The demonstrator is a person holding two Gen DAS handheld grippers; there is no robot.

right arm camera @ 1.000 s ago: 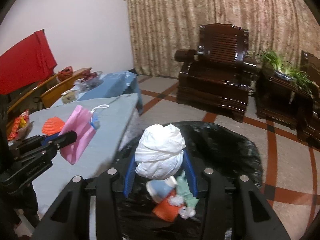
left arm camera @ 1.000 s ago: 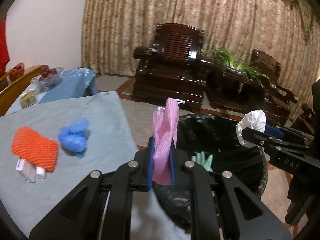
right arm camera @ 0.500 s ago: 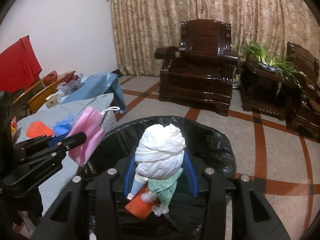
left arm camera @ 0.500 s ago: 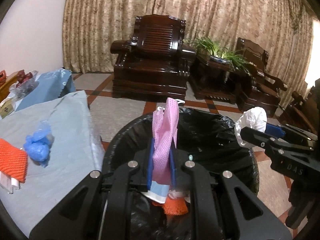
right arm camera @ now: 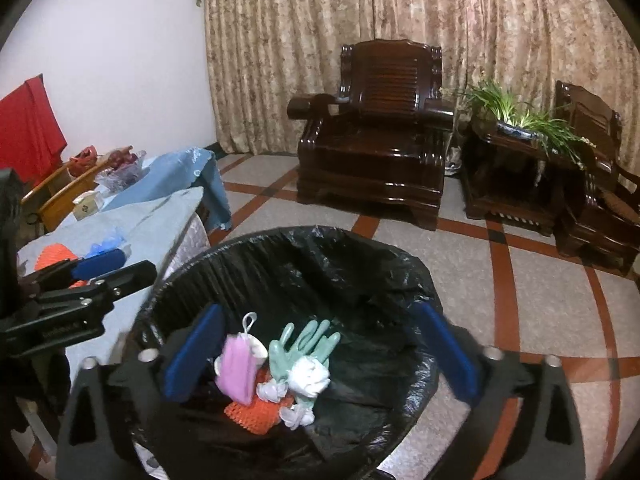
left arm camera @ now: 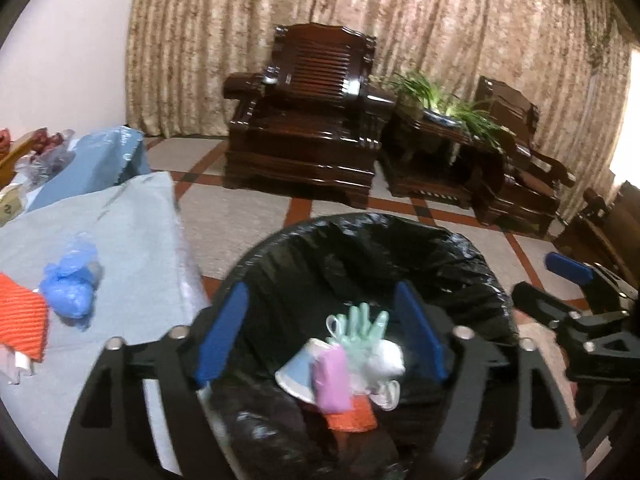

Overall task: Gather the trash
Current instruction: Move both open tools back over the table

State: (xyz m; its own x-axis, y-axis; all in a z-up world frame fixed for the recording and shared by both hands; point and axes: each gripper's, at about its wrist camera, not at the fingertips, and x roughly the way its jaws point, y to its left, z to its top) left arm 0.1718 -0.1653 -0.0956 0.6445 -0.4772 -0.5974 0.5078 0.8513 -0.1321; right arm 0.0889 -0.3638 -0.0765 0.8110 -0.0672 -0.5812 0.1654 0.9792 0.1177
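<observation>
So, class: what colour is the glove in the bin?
Pale green glove, clearest in the right wrist view.

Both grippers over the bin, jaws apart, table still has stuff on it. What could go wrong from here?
1. The left gripper and right gripper, jaws opening with nothing between them, hang close together above the trash bin; turning back to the table could knock them together.
2. The blue crumpled bag looks light and may slip from a grip.
3. The orange mesh overlaps white packets; a grab may leave some behind.
</observation>
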